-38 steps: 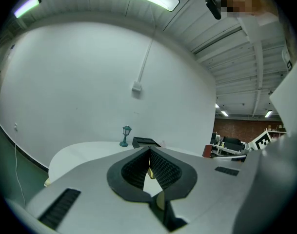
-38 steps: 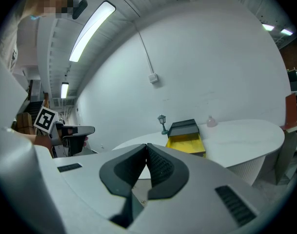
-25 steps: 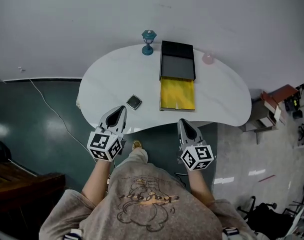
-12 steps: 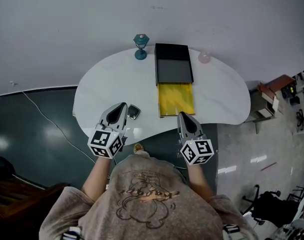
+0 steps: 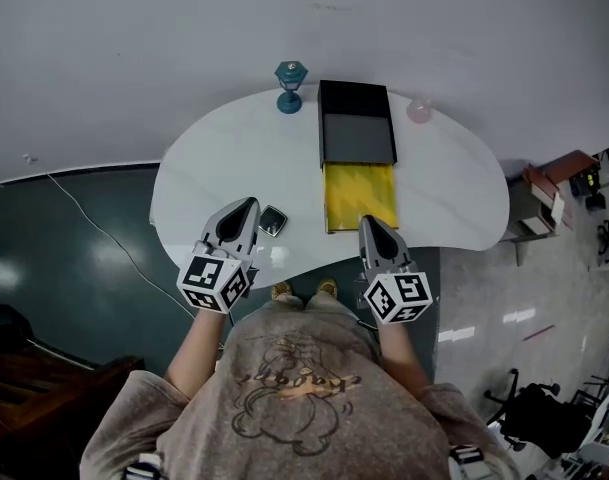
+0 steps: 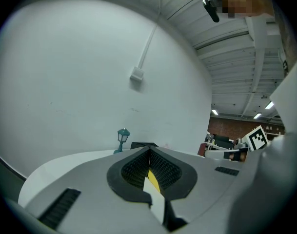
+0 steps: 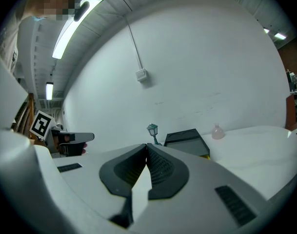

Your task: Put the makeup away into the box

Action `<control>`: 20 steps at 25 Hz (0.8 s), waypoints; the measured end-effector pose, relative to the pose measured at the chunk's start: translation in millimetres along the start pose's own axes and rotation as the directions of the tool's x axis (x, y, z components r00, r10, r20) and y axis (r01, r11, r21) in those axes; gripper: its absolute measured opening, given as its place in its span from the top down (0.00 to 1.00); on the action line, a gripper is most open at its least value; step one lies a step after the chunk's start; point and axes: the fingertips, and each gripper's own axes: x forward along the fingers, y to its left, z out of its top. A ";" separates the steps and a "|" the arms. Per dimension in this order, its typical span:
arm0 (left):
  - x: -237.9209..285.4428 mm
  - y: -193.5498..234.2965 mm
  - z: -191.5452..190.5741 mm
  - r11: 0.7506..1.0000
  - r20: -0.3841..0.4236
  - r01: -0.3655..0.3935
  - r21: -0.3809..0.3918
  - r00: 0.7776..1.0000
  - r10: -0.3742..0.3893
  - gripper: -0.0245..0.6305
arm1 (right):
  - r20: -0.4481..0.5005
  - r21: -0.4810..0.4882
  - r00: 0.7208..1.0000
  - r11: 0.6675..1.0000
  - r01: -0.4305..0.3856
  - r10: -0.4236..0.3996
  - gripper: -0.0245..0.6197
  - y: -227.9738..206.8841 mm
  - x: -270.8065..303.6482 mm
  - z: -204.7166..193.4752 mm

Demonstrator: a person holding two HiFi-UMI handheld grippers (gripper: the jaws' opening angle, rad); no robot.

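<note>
Right of the box (image 5: 356,118), a pink thing (image 5: 419,110) was too small to identify; left of the box, a dark square item (image 5: 273,221) showed no detail.

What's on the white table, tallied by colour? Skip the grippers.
Teal: 1, small lamp-shaped ornament
Black: 2, open rectangular box and small square compact
Yellow: 1, flat rectangular panel against the box's near edge
Pale pink: 1, small round bottle
Total: 5
</note>
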 end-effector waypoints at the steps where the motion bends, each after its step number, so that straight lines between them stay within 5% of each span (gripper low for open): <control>1: 0.3 1.8 0.0 1.000 0.002 -0.010 -0.005 1.000 0.010 0.93 | 0.001 0.000 1.000 1.000 -0.008 0.008 0.95 0.6 2.3 1.1; 20: 16.6 -4.1 5.0 0.994 0.043 -0.096 -0.044 0.994 0.098 0.93 | -0.012 -0.038 0.993 0.992 -0.122 0.121 0.95 -15.7 29.5 21.4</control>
